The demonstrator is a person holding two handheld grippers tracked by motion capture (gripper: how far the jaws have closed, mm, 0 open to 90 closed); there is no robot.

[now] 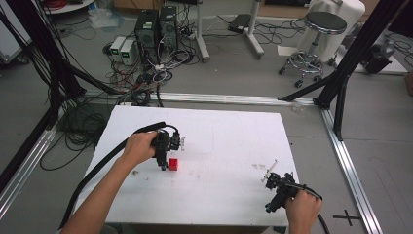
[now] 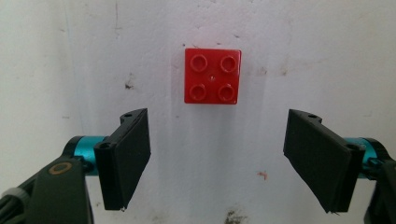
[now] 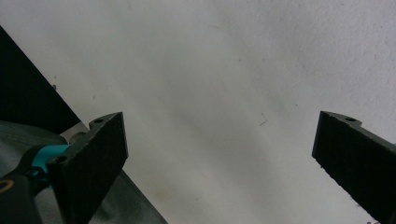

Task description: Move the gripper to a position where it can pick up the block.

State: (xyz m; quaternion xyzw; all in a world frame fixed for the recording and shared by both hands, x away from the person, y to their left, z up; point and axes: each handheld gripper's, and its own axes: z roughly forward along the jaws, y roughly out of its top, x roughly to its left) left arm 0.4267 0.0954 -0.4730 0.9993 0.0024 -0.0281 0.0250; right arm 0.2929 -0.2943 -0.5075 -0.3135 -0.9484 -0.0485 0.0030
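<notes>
A red four-stud brick [image 1: 173, 164] lies on the white table [image 1: 219, 131], left of the middle. My left gripper [image 1: 164, 161] hangs over it, pointing down, held by the person's left hand. In the left gripper view the brick [image 2: 212, 76] lies flat just beyond the tips of the jaws, and the left gripper [image 2: 219, 119] is open with nothing between its pads. My right gripper [image 1: 273, 191] sits near the table's front right corner in the person's right hand. In the right gripper view the right gripper [image 3: 219, 140] stands wide open over bare white table.
The table's front edge [image 3: 88, 133] runs close to the right gripper, with dark floor and grey cloth beyond it. Past the table's far edge stand computer cases [image 1: 156, 27], tangled cables, a stool [image 1: 316, 34] and black frame posts [image 1: 341, 87].
</notes>
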